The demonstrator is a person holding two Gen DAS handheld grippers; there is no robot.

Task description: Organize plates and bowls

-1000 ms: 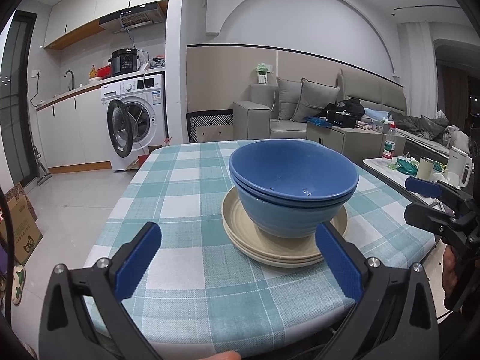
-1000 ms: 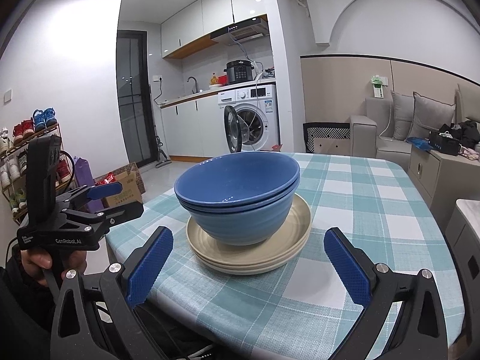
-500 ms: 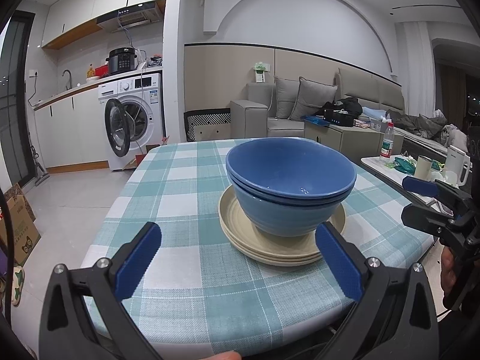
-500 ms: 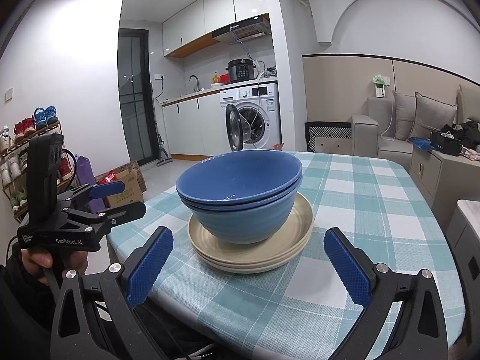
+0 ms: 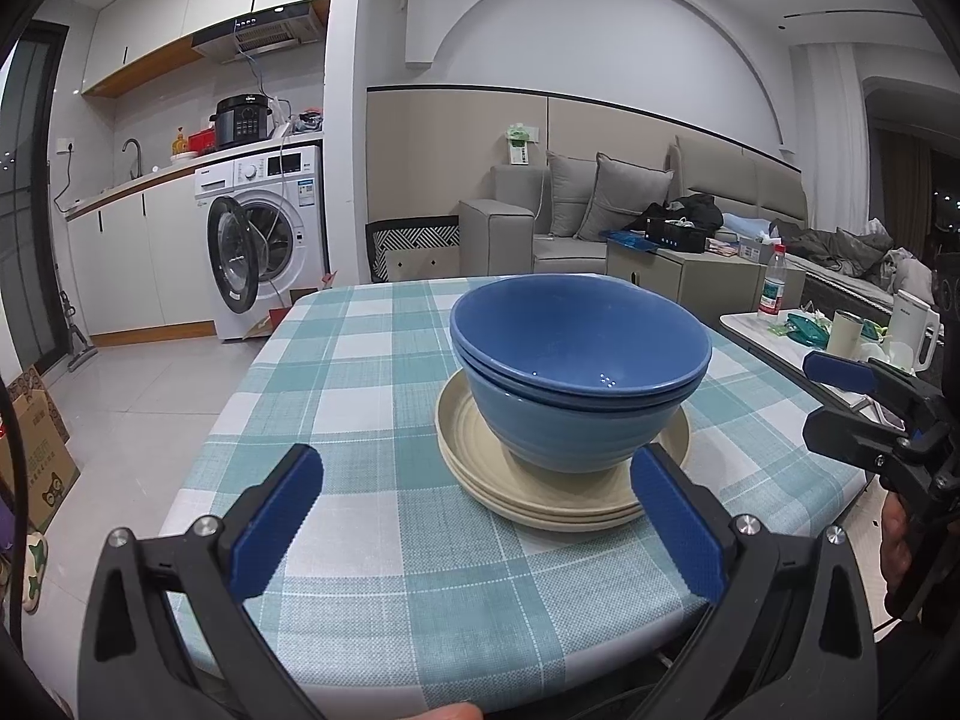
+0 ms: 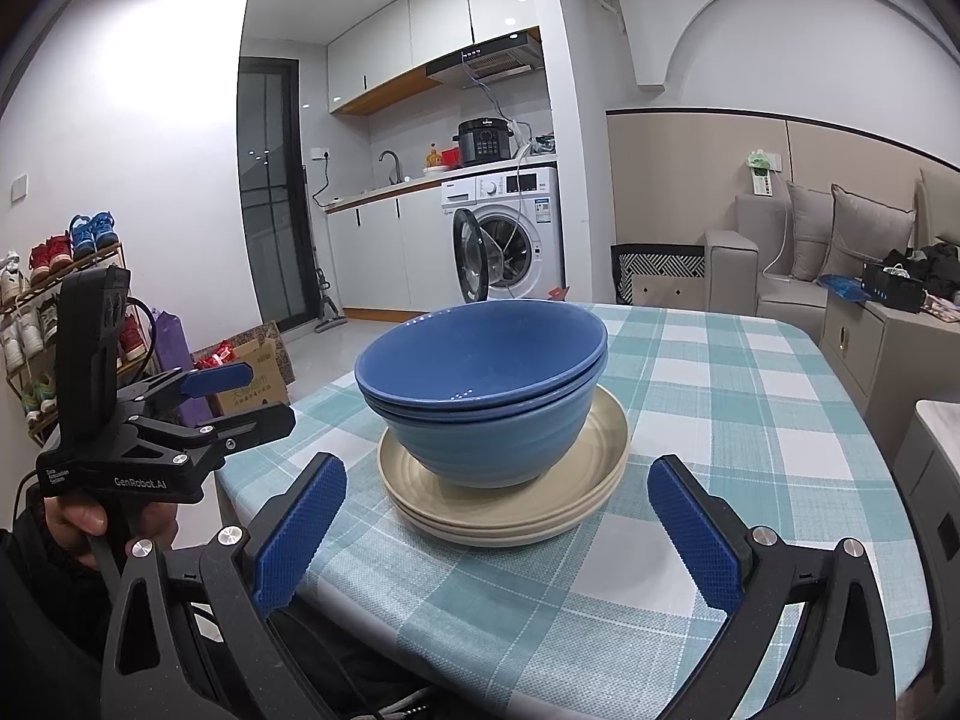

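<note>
Two nested blue bowls (image 5: 579, 369) (image 6: 483, 387) sit on a stack of beige plates (image 5: 480, 462) (image 6: 516, 510) on a table with a teal checked cloth (image 5: 372, 360) (image 6: 750, 396). My left gripper (image 5: 474, 519) is open, held back near the table's front edge, nothing between its blue pads. My right gripper (image 6: 495, 531) is likewise open and empty, short of the stack. Each gripper shows in the other's view: the right one (image 5: 864, 414) at the right edge, the left one (image 6: 198, 408) at the left, both held by a hand.
A washing machine (image 5: 264, 240) with its door open stands behind the table by the kitchen counter. A sofa (image 5: 600, 216) and a low side table with a bottle (image 5: 774, 288) and cups lie to the right. Cardboard boxes (image 6: 252, 372) and a shoe rack (image 6: 36, 324) stand on the left.
Both grippers have drawn back slightly and lowered a little, so the stack looks a bit higher in view. The bowls and plates have not moved. Both stay open.
</note>
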